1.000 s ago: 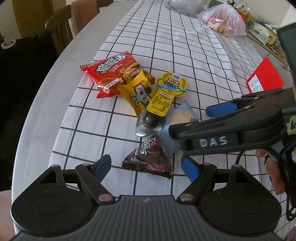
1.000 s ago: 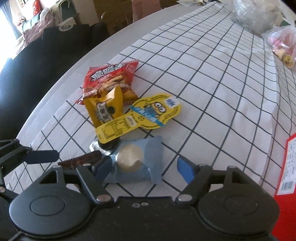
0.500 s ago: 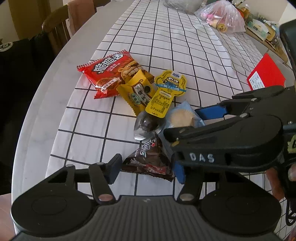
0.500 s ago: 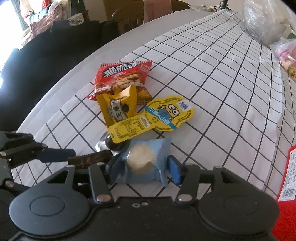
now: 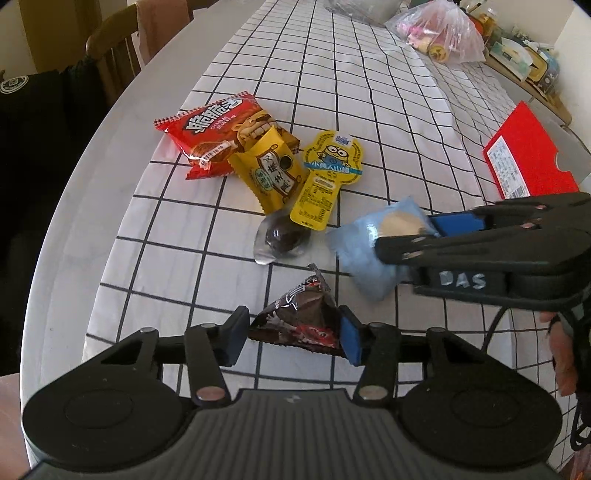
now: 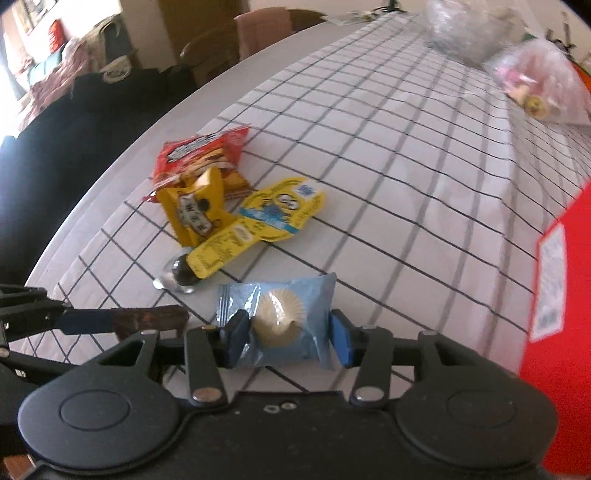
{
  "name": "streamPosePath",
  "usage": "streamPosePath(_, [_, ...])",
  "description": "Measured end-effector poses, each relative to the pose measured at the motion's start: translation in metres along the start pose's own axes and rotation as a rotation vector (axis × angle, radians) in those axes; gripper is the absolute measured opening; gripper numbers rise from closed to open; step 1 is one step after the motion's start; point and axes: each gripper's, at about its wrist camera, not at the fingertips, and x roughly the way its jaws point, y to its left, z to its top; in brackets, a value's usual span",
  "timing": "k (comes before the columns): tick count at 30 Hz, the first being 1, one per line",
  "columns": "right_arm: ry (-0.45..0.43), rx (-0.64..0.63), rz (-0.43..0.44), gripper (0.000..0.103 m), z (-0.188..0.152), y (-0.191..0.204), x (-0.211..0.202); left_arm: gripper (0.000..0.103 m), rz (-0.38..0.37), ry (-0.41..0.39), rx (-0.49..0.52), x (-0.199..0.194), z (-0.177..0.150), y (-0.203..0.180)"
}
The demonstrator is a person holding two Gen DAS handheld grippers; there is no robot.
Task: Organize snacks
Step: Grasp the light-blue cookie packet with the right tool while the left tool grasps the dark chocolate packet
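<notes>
Two claws each pinch a snack over the checked worktop (image 5: 369, 110), both having just been closing. Left claw (image 5: 293, 338) clamps the dark brown packet (image 5: 299, 317); right claw (image 6: 286, 338) clamps the pale blue cake packet (image 6: 284, 317), lifted just beside the remaining pile: red packet (image 5: 218, 129), yellow packet (image 5: 273, 170), minion pouch (image 5: 328, 173) and clear-wrapped chocolate ball (image 5: 282, 238).

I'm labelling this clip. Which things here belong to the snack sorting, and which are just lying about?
Snack job:
- blue cake packet, in right tool
- dark brown packet, in left tool
- red wafer packet
- yellow packet
- Minion pouch
- clear-wrapped chocolate ball

Lying about:
- red box
- pink plastic bag
- wooden chair
</notes>
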Motion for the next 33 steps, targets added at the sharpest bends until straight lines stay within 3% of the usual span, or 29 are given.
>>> streamPosePath(6, [-0.028,0.074,0.013,0.045,-0.015,-0.019,-0.027,0.050,-0.016,0.004,-0.009,-0.013,-0.003,-0.009])
streamPosePath(7, [-0.033,0.084,0.014,0.045,-0.016,-0.022,-0.032,0.045,-0.021,0.002,-0.009,-0.017,-0.003,-0.011])
streamPosePath(11, [-0.071,0.128,0.022,0.045,-0.024,-0.033,-0.056,0.041,-0.026,-0.022,0.016,-0.027,-0.001,-0.021])
streamPosePath(12, [-0.077,0.137,0.020,0.045,-0.026,-0.036,-0.060,0.035,-0.017,-0.018,0.032,-0.025,0.000,-0.025])
streamPosePath(17, [-0.094,0.193,0.033,0.045,-0.039,-0.051,-0.079,0.034,-0.025,0.003,0.064,-0.023,-0.001,-0.031])
streamPosePath(20, [-0.104,0.215,0.040,0.045,-0.048,-0.055,-0.088,0.040,-0.003,-0.002,0.065,-0.022,-0.004,-0.030])
streamPosePath(22, [-0.110,0.226,0.046,0.045,-0.053,-0.057,-0.094,0.059,0.004,0.004,0.051,-0.018,-0.006,-0.027])
streamPosePath(24, [-0.114,0.235,0.048,0.045,-0.058,-0.058,-0.098,0.065,0.006,0.009,0.044,-0.013,-0.007,-0.025])
streamPosePath(33, [-0.134,0.261,0.044,0.045,-0.067,-0.063,-0.113,0.063,0.040,0.055,0.036,0.008,-0.011,-0.027])
